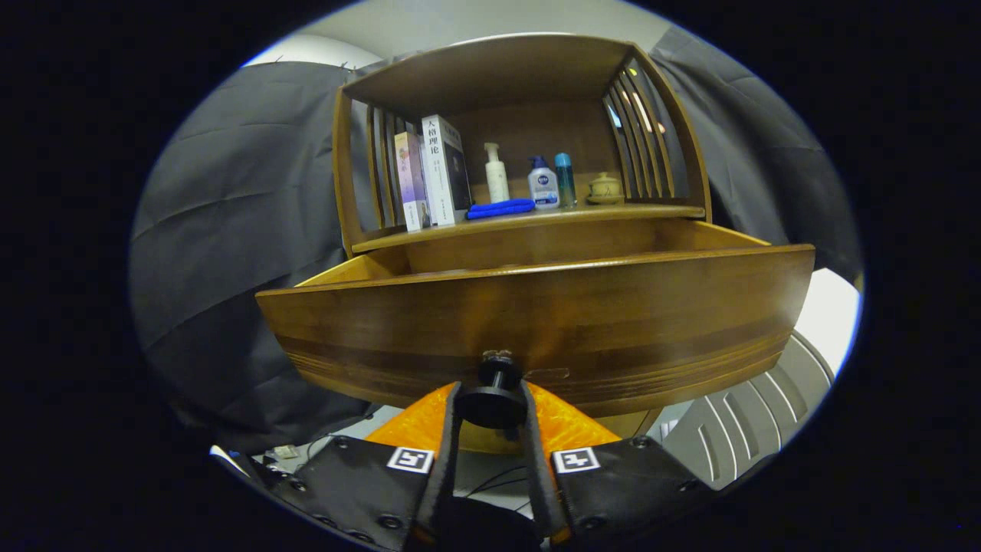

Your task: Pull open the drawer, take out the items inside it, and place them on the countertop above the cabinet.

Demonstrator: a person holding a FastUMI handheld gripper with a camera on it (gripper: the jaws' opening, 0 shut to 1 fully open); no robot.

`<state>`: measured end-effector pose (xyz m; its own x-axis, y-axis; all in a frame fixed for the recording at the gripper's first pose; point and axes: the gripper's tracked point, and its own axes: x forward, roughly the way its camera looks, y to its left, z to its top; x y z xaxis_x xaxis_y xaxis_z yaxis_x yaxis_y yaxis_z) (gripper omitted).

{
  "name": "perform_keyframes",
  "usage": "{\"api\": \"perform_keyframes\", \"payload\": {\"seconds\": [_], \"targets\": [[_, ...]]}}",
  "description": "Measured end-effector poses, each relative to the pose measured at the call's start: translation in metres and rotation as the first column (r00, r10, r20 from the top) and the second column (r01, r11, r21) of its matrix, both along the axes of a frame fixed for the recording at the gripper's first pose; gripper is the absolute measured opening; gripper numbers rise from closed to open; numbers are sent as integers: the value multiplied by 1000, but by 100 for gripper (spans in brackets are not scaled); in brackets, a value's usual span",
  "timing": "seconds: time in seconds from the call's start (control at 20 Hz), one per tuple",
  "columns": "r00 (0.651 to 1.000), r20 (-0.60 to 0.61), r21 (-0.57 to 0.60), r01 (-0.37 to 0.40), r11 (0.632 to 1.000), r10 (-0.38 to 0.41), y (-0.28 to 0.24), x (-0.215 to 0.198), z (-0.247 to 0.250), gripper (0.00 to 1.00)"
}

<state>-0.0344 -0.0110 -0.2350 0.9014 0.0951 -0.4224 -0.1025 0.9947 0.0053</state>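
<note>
The round dark knob (497,391) of the brown wooden drawer (536,322) is clamped by the tool (490,402), so opening seems underway; release and reaching inside are called for next.

The camera rode on the gripper (490,402), low and very near the drawer front (536,330), facing up toward the shelf (529,218).

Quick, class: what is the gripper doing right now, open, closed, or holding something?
Gripper: closed on the drawer knob, drawer pulled partly out.

Two books (429,172), three bottles (543,182), one cloth (500,208), one jar (605,188), one drawer (536,330).
</note>
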Motion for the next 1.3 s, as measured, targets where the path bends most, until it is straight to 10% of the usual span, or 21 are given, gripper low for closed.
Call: {"api": "perform_keyframes", "payload": {"seconds": [0.25,0.65,0.95,1.3], "targets": [[999,23,-4,31,1000,-31,-24,-4,49,99],[991,122,-115,65,991,-51,-50,55,158,98],[992,-124,17,-19,1000,21,-13,120,159,98],[868,-496,-71,-60,996,17,-17,155,82,97]]}}
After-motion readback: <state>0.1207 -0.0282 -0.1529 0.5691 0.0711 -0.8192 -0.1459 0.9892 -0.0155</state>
